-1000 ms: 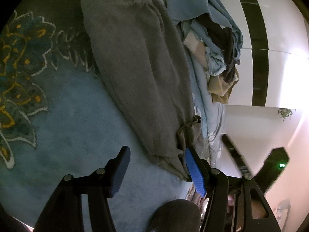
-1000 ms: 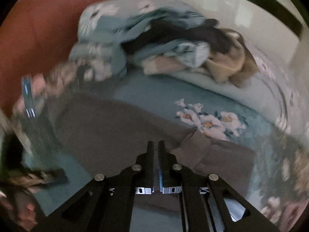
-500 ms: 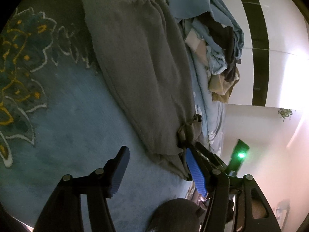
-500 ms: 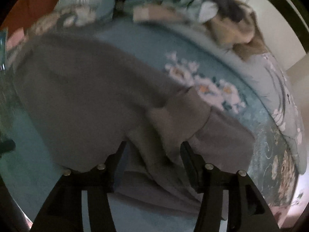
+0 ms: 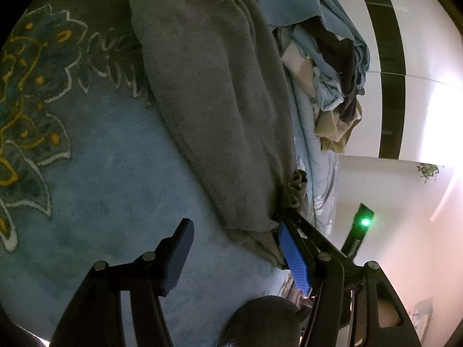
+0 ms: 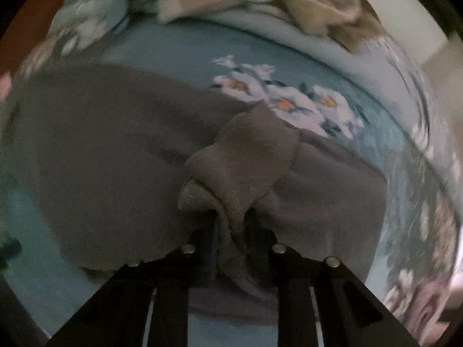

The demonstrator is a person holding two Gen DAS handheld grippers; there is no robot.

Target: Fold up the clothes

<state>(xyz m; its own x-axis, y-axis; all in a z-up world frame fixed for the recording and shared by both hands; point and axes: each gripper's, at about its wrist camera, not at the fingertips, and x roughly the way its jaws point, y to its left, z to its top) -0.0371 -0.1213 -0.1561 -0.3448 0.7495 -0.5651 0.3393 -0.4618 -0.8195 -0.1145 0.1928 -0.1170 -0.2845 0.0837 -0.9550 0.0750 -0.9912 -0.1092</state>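
Down on the bed point(image 5: 95, 190), which is covered in a teal fleece blanket with a leaf and flower print, a long grey knitted garment point(image 5: 214, 95) lies stretched out flat. In the left wrist view it runs from the top of the frame down to the lower middle, where its end bunches into a small knot of fabric.

At that bunched end the right gripper point(image 6: 231, 228) points steeply down. Its black fingers point(image 6: 207, 231) are closing, and a raised fold of the grey knit stands between them; the fabric is pinched up into a ridge that rises from the flat part of the garment. The same gripper shows in the left wrist view as a dark frame just beyond the garment's end, with a green light glowing on it.

The left gripper point(image 5: 234, 253) hovers low over the blanket, beside the near end of the garment. Its blue-padded fingers point(image 5: 293, 260) stand well apart with nothing between them, and the right-hand finger is just beside the garment's edge.

Beyond the grey garment, a heap of crumpled clothes point(image 5: 327, 57) in light blue, dark and tan fabrics sits on the bed near a white wall with a black stripe point(image 5: 390, 66). No container is visible; everything rests loose on the bed.
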